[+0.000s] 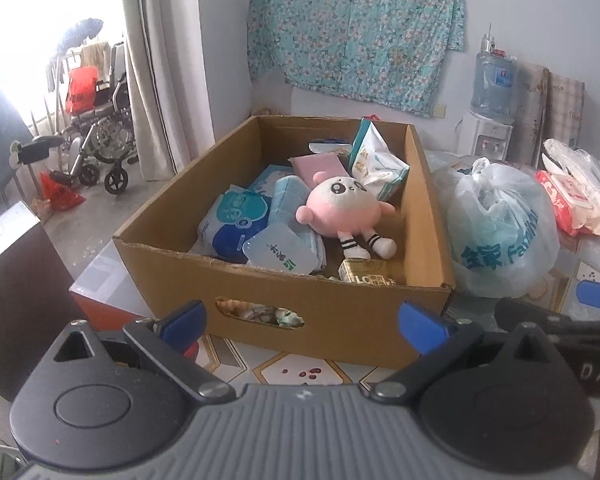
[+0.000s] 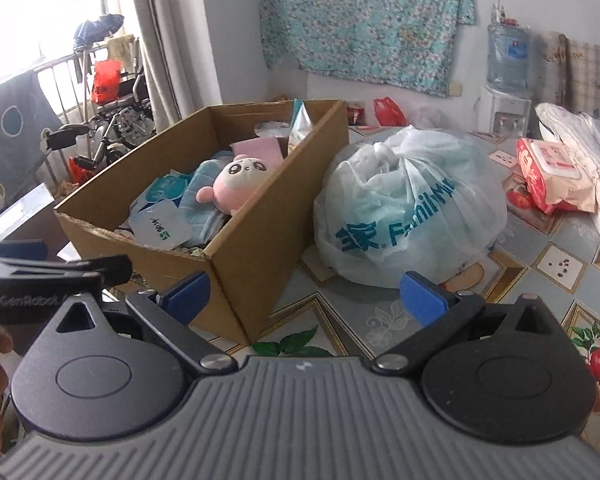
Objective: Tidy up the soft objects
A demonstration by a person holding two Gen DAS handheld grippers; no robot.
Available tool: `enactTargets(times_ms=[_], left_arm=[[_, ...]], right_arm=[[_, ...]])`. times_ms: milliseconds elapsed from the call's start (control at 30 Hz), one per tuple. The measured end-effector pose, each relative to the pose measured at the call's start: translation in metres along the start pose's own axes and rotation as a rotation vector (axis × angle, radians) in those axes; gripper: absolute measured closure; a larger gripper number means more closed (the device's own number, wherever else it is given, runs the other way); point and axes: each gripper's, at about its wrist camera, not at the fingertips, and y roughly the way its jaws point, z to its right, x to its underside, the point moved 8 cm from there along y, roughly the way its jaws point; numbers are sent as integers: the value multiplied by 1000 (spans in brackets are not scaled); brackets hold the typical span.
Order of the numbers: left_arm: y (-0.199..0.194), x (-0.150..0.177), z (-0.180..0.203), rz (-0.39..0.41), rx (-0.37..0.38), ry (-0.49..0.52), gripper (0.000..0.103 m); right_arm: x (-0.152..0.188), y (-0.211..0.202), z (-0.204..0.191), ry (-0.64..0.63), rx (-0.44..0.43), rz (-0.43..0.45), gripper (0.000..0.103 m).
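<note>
An open cardboard box (image 1: pixel 328 316) (image 2: pixel 284 200) stands on the table. Inside lie a pink plush toy (image 1: pixel 344 208) (image 2: pixel 236 188), blue tissue packs (image 1: pixel 236 220) (image 2: pixel 204 196), a clear wipes pack (image 1: pixel 280 254), a pink cloth (image 1: pixel 320 165) and a white snack bag (image 1: pixel 376 164). My left gripper (image 1: pixel 302 322) hangs open in front of the box's near wall, holding nothing. My right gripper (image 2: pixel 304 294) is open and empty too, between the box's corner and a tied white plastic bag (image 2: pixel 408 212) (image 1: pixel 500 232).
A red wipes pack (image 2: pixel 548 172) (image 1: pixel 560 200) and folded white cloth (image 2: pixel 580 140) lie at the table's right. A water dispenser (image 2: pixel 504 84) stands behind. A wheelchair (image 1: pixel 100 136) is on the floor to the left. The patterned tablecloth (image 2: pixel 532 272) shows in front.
</note>
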Motion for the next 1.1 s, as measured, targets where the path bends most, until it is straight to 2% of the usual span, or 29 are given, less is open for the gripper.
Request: enactTargets(times_ms=[1100], left_arm=[[7, 6, -9, -34, -43, 11, 0]], right_arm=[[4, 15, -8, -12, 21, -54, 1]])
